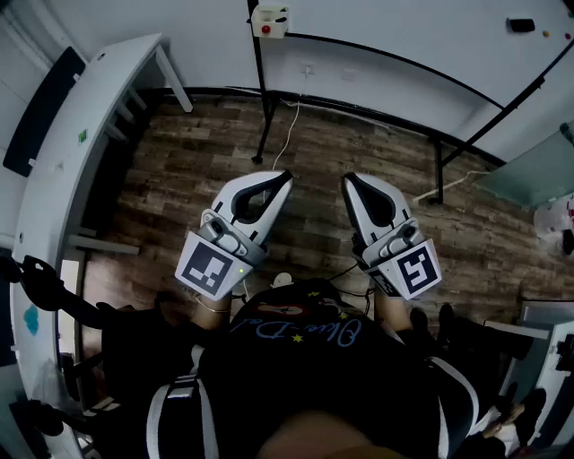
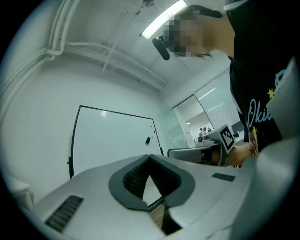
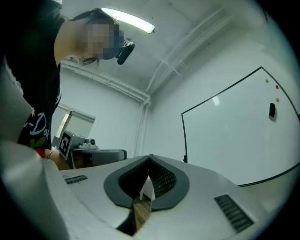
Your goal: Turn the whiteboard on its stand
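The whiteboard (image 1: 404,40) stands upright on its black-legged stand (image 1: 262,116) at the far side of the room, close to the white wall; a dark eraser (image 1: 520,25) clings to its face; beneath it runs a wood-plank floor (image 1: 179,193), with a white table (image 1: 81,134) off to the left; the left gripper (image 1: 287,176) and right gripper (image 1: 346,178) hang well short of the board, close to the person's chest, both pointing toward it, each with jaws pressed together on nothing.

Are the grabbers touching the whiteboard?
No, the left gripper and right gripper are both shut on nothing, over the floor, short of the whiteboard.
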A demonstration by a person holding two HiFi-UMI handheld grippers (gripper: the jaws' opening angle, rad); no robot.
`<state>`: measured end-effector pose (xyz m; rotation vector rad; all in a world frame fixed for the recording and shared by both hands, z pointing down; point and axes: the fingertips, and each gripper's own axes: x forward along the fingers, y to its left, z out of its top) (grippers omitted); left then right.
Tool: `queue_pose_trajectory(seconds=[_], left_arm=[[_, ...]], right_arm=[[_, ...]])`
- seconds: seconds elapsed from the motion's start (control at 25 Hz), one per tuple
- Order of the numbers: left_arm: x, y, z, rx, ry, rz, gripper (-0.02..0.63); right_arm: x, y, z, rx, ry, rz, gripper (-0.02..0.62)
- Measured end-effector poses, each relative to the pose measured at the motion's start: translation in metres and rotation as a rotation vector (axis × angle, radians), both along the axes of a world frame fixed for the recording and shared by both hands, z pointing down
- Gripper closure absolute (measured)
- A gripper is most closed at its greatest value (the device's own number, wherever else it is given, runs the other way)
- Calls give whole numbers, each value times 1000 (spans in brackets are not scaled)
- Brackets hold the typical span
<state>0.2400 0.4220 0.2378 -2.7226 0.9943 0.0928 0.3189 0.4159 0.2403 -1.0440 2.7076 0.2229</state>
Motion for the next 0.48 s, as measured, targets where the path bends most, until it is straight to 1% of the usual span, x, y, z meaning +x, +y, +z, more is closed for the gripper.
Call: queue_pose_trajectory(seconds=[0.32,0.48], left_arm=[[-1,-1,0,-4,6,-33,601],[3,-1,3,-15,-7,-46,601]], right_arm=[[7,0,2,1,1,-14,558],[15,1,5,-1,3,-4,558]])
